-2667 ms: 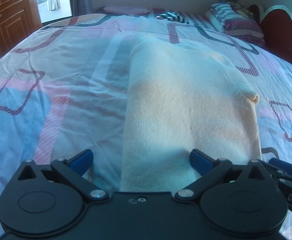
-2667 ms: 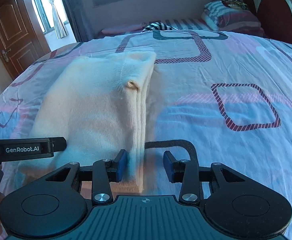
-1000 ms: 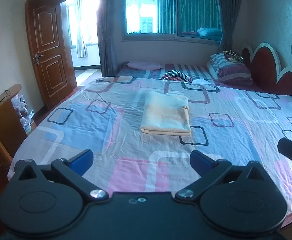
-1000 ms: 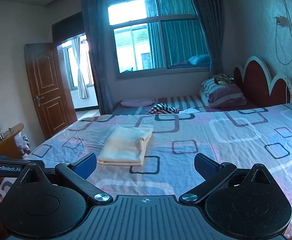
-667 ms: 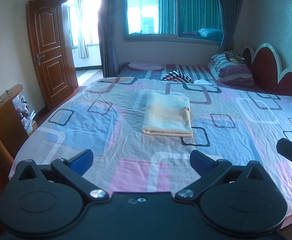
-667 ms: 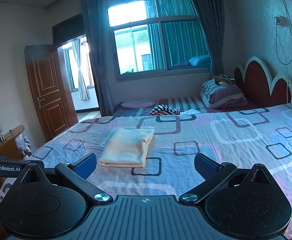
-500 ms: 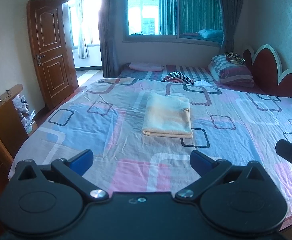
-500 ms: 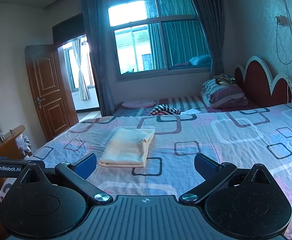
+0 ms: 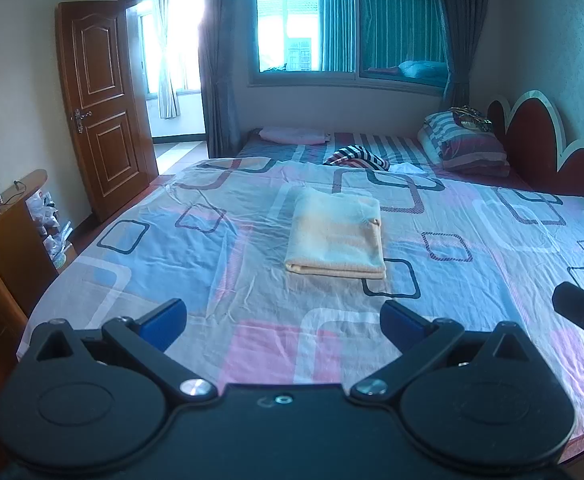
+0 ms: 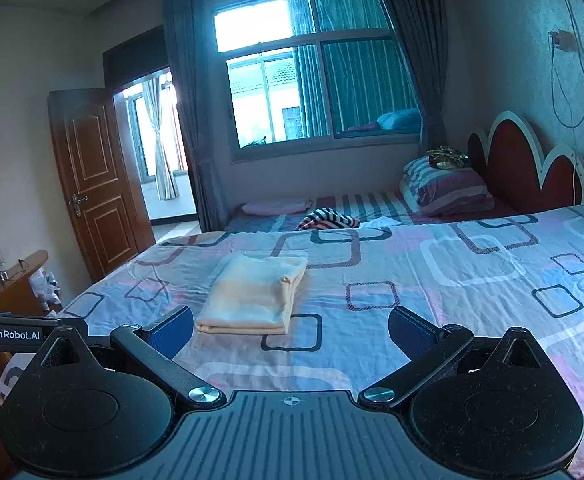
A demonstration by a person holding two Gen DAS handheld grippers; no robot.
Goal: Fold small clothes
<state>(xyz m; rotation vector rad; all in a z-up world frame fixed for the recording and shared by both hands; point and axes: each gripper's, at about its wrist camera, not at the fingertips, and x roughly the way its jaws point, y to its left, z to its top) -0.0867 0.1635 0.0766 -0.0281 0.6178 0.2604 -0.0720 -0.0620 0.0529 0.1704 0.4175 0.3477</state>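
The folded cream garment (image 9: 337,236) lies flat on the bed (image 9: 196,264), a neat rectangle on the patterned sheet, well apart from both tools and beyond their fingertips. In the left wrist view the left gripper (image 9: 283,316) is held back over the near edge of the bed with its blue-padded fingers (image 9: 163,323) spread wide and nothing between them; the garment sits ahead, a little right of the middle of the gap. In the right wrist view the right gripper (image 10: 291,326) is released too, its blue pads (image 10: 410,332) far apart and empty, and the garment (image 10: 257,295) lies ahead and to the left, nearer the left finger than the right — its stacked edges face right. At the far end of the bed a striped piece of clothing (image 10: 328,218) lies crumpled beside a small white item too small to make out, and a striped pillow (image 10: 444,190) rests against the red headboard (image 10: 532,168); something dark and gold sits on the pillow, but its nature is unclear. The right tool shows only as a dark tip at the right edge of the left view, cut off by the frame, and the left tool appears in the right view as a black bar (image 10: 14,334) printed with white lettering. The near edge of the bed is hidden behind both tool bodies.
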